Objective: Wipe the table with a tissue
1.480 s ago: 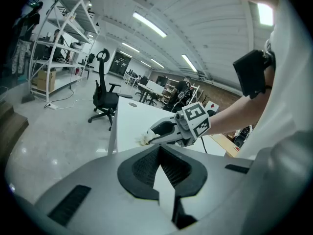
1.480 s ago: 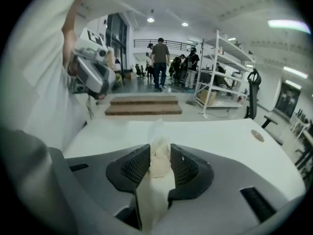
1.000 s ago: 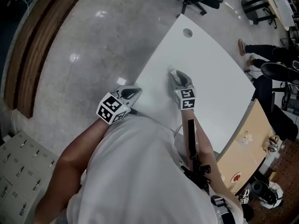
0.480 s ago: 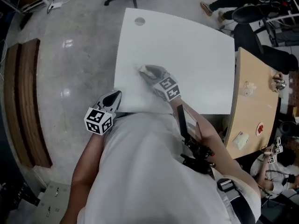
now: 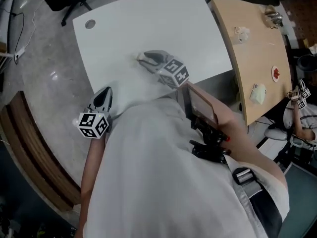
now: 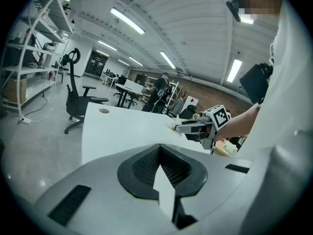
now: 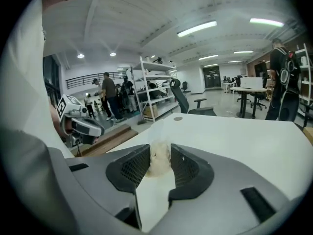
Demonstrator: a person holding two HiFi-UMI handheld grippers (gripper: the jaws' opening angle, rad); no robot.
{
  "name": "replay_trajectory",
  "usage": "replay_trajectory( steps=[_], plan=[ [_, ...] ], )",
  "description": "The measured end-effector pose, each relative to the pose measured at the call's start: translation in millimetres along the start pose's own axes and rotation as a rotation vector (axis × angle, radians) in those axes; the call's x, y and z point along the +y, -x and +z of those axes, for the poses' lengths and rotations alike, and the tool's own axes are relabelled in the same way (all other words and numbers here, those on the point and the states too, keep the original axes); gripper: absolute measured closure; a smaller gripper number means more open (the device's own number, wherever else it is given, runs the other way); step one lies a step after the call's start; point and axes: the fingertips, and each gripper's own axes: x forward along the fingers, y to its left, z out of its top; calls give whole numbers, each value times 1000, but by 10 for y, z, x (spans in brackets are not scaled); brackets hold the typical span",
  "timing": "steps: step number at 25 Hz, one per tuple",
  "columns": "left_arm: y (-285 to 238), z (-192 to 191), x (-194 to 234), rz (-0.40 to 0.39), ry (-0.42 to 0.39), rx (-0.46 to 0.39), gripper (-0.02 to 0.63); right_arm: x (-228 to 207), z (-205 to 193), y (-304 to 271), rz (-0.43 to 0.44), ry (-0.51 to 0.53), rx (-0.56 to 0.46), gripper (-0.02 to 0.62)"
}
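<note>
The white table [image 5: 148, 19] fills the top of the head view. Over its near middle my right gripper [image 5: 147, 58] is shut on a crumpled white tissue [image 5: 140, 57]. In the right gripper view that tissue [image 7: 159, 161] is pinched between the dark pads [image 7: 136, 168] above the table [image 7: 234, 131]. Whether it touches the surface I cannot tell. My left gripper [image 5: 105, 95] hangs by the table's near left edge, off the top. Its jaws meet at the tips [image 6: 160, 147] with nothing in them. The left gripper view also catches the right gripper [image 6: 193, 126].
A round cable hole [image 5: 89, 24] sits near the table's far left corner. A wooden desk [image 5: 247, 48] with small items adjoins on the right. An office chair [image 6: 78, 99] stands on the floor beyond. A wooden bench [image 5: 34, 148] lies on the left, and people [image 7: 110, 99] stand by the shelves.
The head view has swung, so the table now lies across the top. The right gripper keeps the tissue and has shifted over the table; the left gripper stays beside the near edge.
</note>
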Motion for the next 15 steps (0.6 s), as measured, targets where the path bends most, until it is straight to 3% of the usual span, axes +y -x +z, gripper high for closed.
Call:
replay_trajectory(
  steps=[8,15],
  plan=[
    [-462,63,-421,-46,-29,18,600,-351,-113,726,-71,-88,-99,472],
    [-736,198,-735,-61,-69,26,601,-616,-131,995,-93,-120,-139,472]
  ],
)
